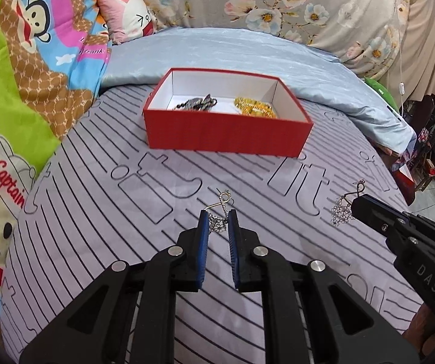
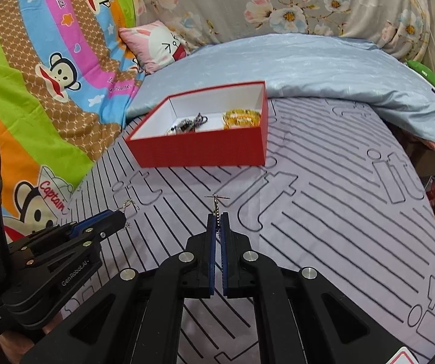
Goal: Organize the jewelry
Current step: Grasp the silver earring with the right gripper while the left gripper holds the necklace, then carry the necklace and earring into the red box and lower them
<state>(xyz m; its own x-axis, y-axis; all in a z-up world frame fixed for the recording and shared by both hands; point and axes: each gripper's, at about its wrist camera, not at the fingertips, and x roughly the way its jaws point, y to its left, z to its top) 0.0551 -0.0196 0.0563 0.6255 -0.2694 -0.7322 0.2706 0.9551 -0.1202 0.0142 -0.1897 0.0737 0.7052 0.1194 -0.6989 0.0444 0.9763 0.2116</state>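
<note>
Each gripper, left (image 1: 218, 221) and right (image 2: 218, 223), was clamped on a silver filigree drop earring (image 1: 217, 223), so next both needed carrying ahead to the red cardboard box (image 1: 226, 133).

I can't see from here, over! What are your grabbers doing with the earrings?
Left gripper shut on one silver earring. Right gripper shut on the other earring. Red box ahead, open, jewelry inside. Nothing in the way.

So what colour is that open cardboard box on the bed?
Red cardboard box, white inside; clearest in the left wrist view.
</note>
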